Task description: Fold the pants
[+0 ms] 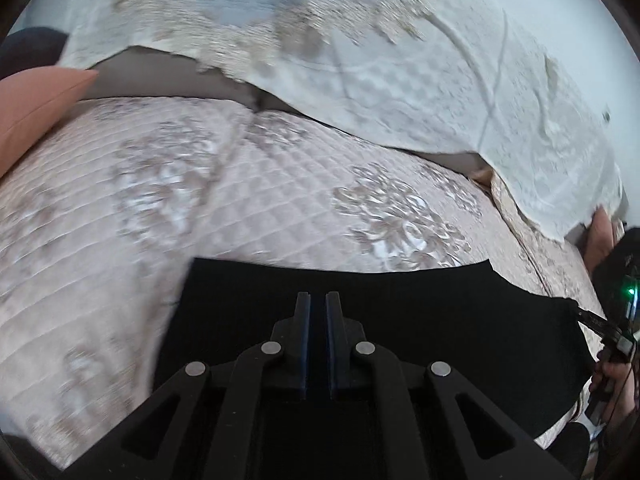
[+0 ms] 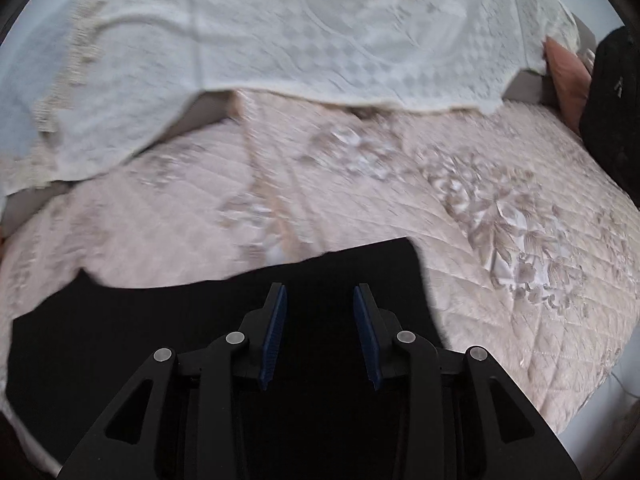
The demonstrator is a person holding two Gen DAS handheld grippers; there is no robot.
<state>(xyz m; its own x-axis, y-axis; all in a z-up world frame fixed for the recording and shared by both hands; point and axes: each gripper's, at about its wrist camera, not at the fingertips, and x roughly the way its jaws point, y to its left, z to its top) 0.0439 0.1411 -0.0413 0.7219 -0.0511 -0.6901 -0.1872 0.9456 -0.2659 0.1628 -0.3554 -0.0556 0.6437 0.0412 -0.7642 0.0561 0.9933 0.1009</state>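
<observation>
The black pants (image 1: 420,308) lie flat on a pink quilted cover (image 1: 240,200). In the left wrist view my left gripper (image 1: 318,300) is over the pants, its blue-padded jaws nearly together with a thin gap; nothing shows between them. In the right wrist view the pants (image 2: 160,320) spread to the left, with a straight edge to the right. My right gripper (image 2: 320,292) is open and empty above the pants. The right gripper and the hand holding it also show at the right edge of the left wrist view (image 1: 616,332).
A white embossed throw (image 1: 400,80) hangs over the sofa back behind the pink cover; it also shows in the right wrist view (image 2: 320,40). A salmon cushion (image 1: 36,96) lies at the left. Another cushion (image 2: 568,76) and a dark object (image 2: 616,112) are at the right.
</observation>
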